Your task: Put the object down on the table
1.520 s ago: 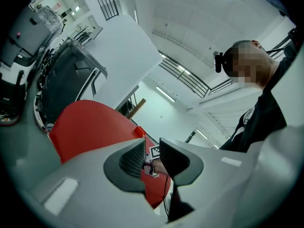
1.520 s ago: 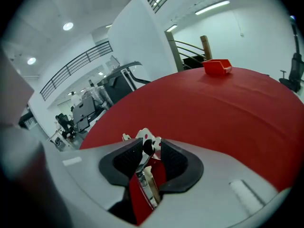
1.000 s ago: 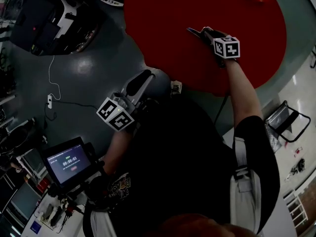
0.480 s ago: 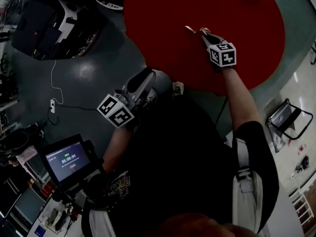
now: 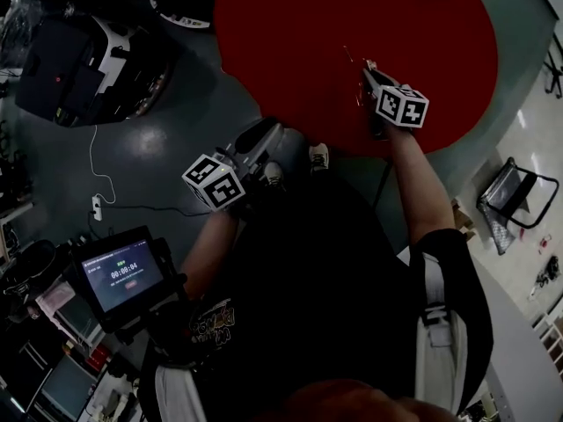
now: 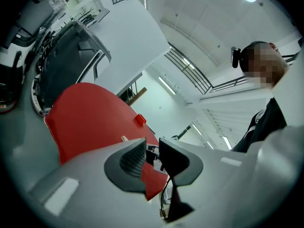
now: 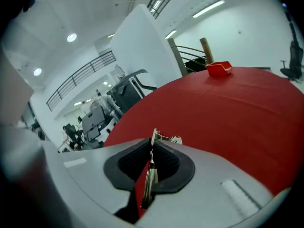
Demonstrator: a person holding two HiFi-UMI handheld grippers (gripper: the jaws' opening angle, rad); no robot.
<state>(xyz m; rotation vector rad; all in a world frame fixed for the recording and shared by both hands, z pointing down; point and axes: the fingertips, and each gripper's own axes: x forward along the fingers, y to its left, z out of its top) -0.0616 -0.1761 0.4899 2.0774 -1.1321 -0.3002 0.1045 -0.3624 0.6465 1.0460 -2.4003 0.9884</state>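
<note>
Table (image 5: 303, 25); right tool (image 5: 366, 67) closing on metal piece (image 7: 148, 182)

Both grippers held out, right arm (image 5: 420, 178) stretched forward.
Right gripper (image 5: 368, 69) tilts downward, its jaws just closing onto a thin metal piece (image 7: 154, 137); left gripper (image 5: 261, 135) near the body, roughly level, jaws slightly apart, empty.

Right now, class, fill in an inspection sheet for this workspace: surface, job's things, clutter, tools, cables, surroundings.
Surface: round red table, mostly bare.
Job's things: thin metal piece, pinched in the right tool over the table, not yet set down.
Clutter: small red bin at the far edge.
Tools: right tool has just been closing, shut on the metal piece; left tool open, empty, off the table.
Cables: white cable on the floor.
Surroundings: timer screen, folding chair.
</note>
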